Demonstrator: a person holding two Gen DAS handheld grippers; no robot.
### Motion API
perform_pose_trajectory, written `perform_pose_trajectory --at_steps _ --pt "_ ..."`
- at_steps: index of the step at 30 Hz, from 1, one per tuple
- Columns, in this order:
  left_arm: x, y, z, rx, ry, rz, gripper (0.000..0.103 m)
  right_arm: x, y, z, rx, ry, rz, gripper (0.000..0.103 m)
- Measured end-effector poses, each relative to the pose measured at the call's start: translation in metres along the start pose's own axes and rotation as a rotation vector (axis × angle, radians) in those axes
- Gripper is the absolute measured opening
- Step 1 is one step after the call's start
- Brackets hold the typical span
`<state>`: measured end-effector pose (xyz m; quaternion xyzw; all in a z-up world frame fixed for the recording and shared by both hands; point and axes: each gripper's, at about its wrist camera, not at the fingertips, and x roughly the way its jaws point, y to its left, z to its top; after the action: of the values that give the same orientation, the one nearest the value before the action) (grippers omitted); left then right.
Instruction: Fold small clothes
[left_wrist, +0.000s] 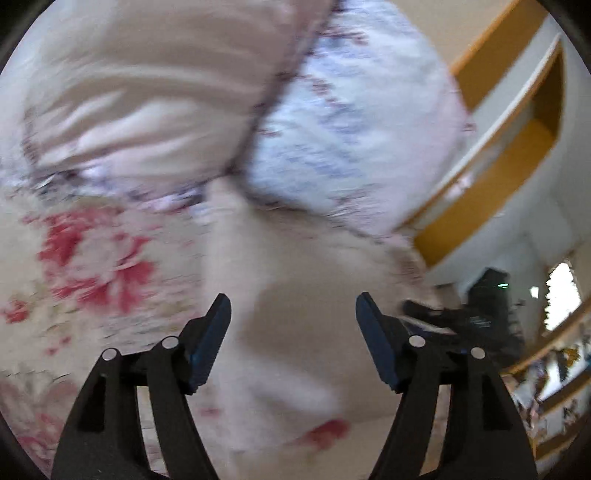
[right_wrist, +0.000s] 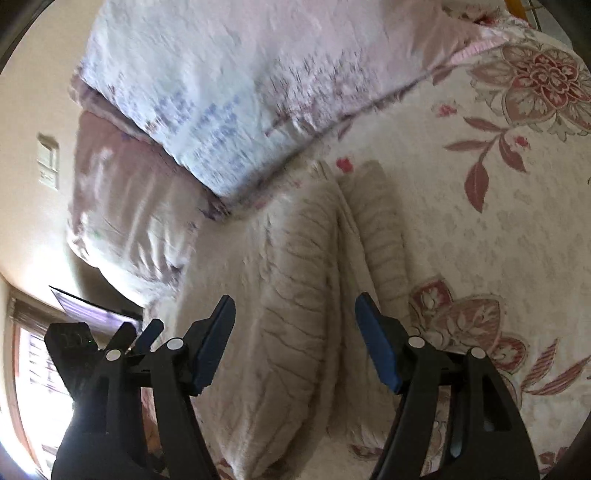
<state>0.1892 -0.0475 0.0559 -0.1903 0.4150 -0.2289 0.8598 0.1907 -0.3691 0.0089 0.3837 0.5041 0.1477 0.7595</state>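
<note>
left tongs (left_wrist: 293, 314) spread, holding nothing | right tongs (right_wrist: 295, 314) spread | we see beige garment (right_wrist: 295, 295) on bed (right_wrist: 498, 240) (pillows (right_wrist: 221, 92) far side)

1. The left gripper (left_wrist: 293, 314) has a black plastic frame with two wide arms that rise from the lower edge of the view.
2. Each arm is hollow, with a long triangular opening in it.
3. Four round silver pins (left_wrist: 170, 343) sit at the joints, two on each side.
4. The fingers (left_wrist: 210, 341) are flat dark blue pads with black backing.
5. The right gripper (right_wrist: 294, 314) has the same build: black frame, silver pins, blue pads (right_wrist: 376, 343).
6. In the right wrist view the other gripper shows at the left, black, with one blue pad and a small green light (right_wrist: 89, 341).
</note>
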Motion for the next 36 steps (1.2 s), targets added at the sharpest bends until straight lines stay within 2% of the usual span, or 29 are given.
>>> perform_pose_trajectory --at_steps 3,4,6,11,14,15,16,18,19,21,23,26,27,31,33,34,36 --pt "0.012 0.023 -0.009 -0.057 0.047 0.020 0.070 0.006 0.004 -0.003 -0.018 0.039 -0.016 0.064" --pt "0.020 0.029 -0.012 -0.080 0.072 0.012 0.069 0.008 0.005 -0.003 -0.018 0.049 -0.002 0.059" --pt "0.027 0.037 -0.015 -0.104 0.089 -0.026 0.069 0.011 0.007 -0.002 -0.012 0.052 0.033 0.056" --pt "0.033 0.044 -0.017 -0.121 0.100 -0.126 0.069 0.025 0.004 0.016 0.034 0.014 0.019 0.055" --pt "0.042 0.050 -0.019 -0.167 0.133 -0.177 0.070 0.034 -0.004 0.027 0.086 -0.011 0.024 0.046" --pt "0.041 0.051 -0.018 -0.176 0.134 -0.189 0.070 0.035 -0.006 0.030 0.093 -0.013 0.025 0.041" --pt "0.037 0.051 -0.018 -0.176 0.133 -0.193 0.070 0.036 -0.005 0.031 0.088 -0.018 0.017 0.032" --pt "0.033 0.049 -0.017 -0.177 0.128 -0.196 0.070 0.034 0.006 0.031 0.019 -0.041 -0.023 0.021" --pt "0.033 0.049 -0.017 -0.179 0.130 -0.197 0.070 0.028 0.022 0.028 -0.068 -0.085 -0.087 0.019" --pt "0.031 0.050 -0.017 -0.185 0.134 -0.199 0.070 0.012 0.060 0.019 -0.262 -0.195 -0.178 0.018" --pt "0.030 0.050 -0.017 -0.183 0.130 -0.197 0.070 -0.003 0.091 0.009 -0.406 -0.301 -0.220 0.017" --pt "0.032 0.049 -0.015 -0.179 0.127 -0.202 0.071 -0.021 0.115 -0.001 -0.523 -0.414 -0.275 0.016" --pt "0.032 0.048 -0.016 -0.179 0.126 -0.207 0.072 -0.022 0.114 -0.001 -0.528 -0.416 -0.289 0.016" --pt "0.035 0.046 -0.018 -0.164 0.142 -0.194 0.072 0.002 0.070 0.009 -0.397 -0.300 -0.379 0.016" --pt "0.035 0.045 -0.018 -0.157 0.149 -0.197 0.072 0.003 0.051 0.009 -0.322 -0.281 -0.346 0.016" --pt "0.035 0.045 -0.018 -0.153 0.148 -0.196 0.072 -0.001 0.044 0.010 -0.279 -0.286 -0.300 0.016" --pt "0.035 0.045 -0.018 -0.147 0.149 -0.200 0.072 -0.007 0.040 0.012 -0.253 -0.295 -0.261 0.016"
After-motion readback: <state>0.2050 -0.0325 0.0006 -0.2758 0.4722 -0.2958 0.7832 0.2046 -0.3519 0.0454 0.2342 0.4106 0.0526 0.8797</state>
